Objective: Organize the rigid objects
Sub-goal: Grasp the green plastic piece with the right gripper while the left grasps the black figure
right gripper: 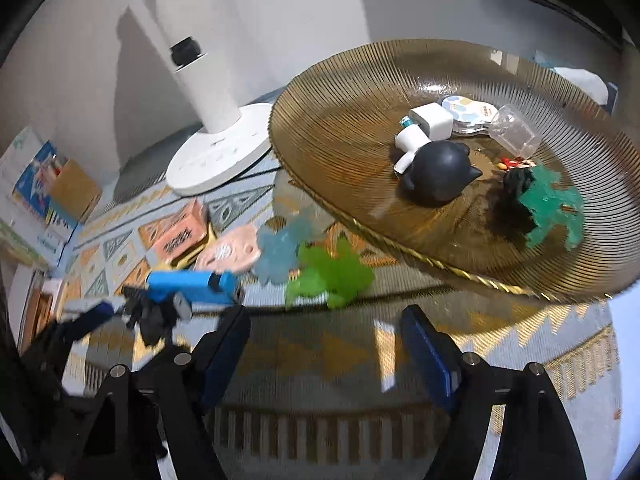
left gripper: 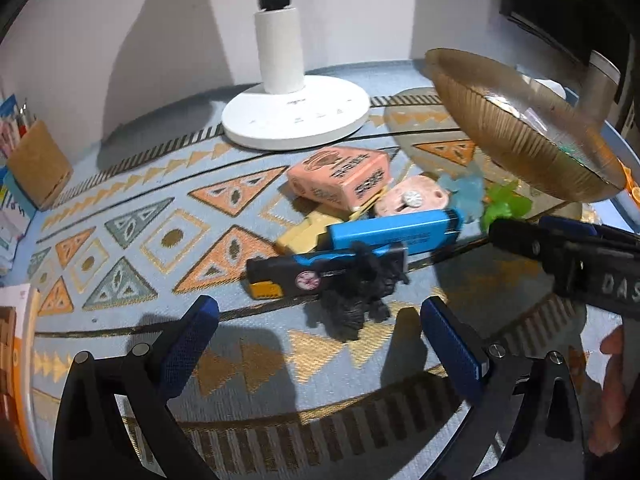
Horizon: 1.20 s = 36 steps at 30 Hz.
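Observation:
My left gripper (left gripper: 318, 338) is open and empty, just short of a black toy figure (left gripper: 358, 294) that lies against a blue and black box cutter (left gripper: 324, 270). Behind them lie a blue rectangular case (left gripper: 394, 230), a pink box (left gripper: 340, 178), a pink oval piece (left gripper: 412, 196), a pale blue figure (left gripper: 464, 194) and a green figure (left gripper: 506, 204). My right gripper (right gripper: 326, 340) is open and empty, near the green figure (right gripper: 328, 276). An amber ribbed glass plate (right gripper: 340, 128) stands raised at the right and holds a dark round toy (right gripper: 438, 174), white chargers (right gripper: 426, 126) and a green figure (right gripper: 554, 204).
A white fan base (left gripper: 296, 118) stands at the back on the patterned cloth (left gripper: 132, 236). A cork pen holder (left gripper: 38, 162) and books sit at the far left. The right gripper's arm (left gripper: 576, 258) crosses the left wrist view at the right.

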{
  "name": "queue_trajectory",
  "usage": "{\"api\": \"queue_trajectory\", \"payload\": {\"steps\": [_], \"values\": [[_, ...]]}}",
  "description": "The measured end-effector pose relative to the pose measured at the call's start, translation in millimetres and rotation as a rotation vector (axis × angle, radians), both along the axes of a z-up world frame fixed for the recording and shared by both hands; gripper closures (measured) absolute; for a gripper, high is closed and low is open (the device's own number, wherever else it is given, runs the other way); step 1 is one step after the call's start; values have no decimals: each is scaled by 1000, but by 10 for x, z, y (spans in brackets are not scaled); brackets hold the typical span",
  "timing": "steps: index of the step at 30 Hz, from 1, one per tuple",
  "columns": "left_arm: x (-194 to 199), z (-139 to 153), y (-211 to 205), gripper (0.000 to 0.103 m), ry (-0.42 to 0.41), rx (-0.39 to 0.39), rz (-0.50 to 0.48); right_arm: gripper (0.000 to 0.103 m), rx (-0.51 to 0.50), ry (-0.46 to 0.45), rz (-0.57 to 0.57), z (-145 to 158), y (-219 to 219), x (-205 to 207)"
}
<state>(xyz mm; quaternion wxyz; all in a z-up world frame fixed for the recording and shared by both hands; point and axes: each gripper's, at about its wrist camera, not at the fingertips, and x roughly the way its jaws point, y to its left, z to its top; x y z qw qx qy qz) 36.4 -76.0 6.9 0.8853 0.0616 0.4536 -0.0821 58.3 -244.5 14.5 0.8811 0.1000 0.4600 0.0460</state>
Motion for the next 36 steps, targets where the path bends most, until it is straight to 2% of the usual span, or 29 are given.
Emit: {"api": "queue_trajectory", "payload": {"steps": [3, 5, 7, 8, 13, 16, 18, 20, 22, 27, 30, 31, 32, 33, 34, 36], "values": [[30, -3, 100, 2, 11, -30, 30, 25, -49, -12, 6, -9, 94, 89], [30, -9, 163, 2, 19, -40, 45, 36, -66, -32, 23, -4, 149, 100], [-2, -6, 258, 2, 20, -33, 63, 55, -86, -39, 49, 4, 193, 82], [-35, 8, 328, 2, 16, -40, 76, 57, -65, -37, 68, 10, 196, 62], [-204, 160, 826, 2, -49, -48, 252, 57, 56, -24, 120, 17, 162, -111], [-210, 198, 1070, 3, -38, -83, 282, 57, 93, -22, 146, 34, 185, -246], [-224, 238, 1080, 3, -39, -119, 245, 57, 104, -25, 153, 46, 194, -322], [-235, 262, 978, 3, -36, -172, 164, 57, 88, -26, 152, 43, 198, -372], [-206, 212, 772, 3, 12, -207, 60, 57, 78, -16, 148, 21, 187, -395], [-245, 71, 359, 3, 56, -193, -78, 57, 77, -17, 148, 8, 133, -464], [-185, 18, 200, 4, 50, -142, -90, 57, 65, -24, 156, 1, 111, -521], [-165, 9, 170, 9, 54, -147, -95, 57, 62, -27, 159, 6, 119, -534], [-153, 5, 164, 17, 59, -156, -98, 57, 58, -31, 163, 12, 125, -548], [-135, 4, 150, 20, 56, -156, -97, 57, 55, -36, 169, 19, 127, -567], [-120, 11, 138, 29, 49, -148, -94, 57, 52, -41, 174, 24, 136, -584], [-120, 35, 114, 57, 34, -135, -97, 57, 46, -50, 184, 34, 149, -611]]}}
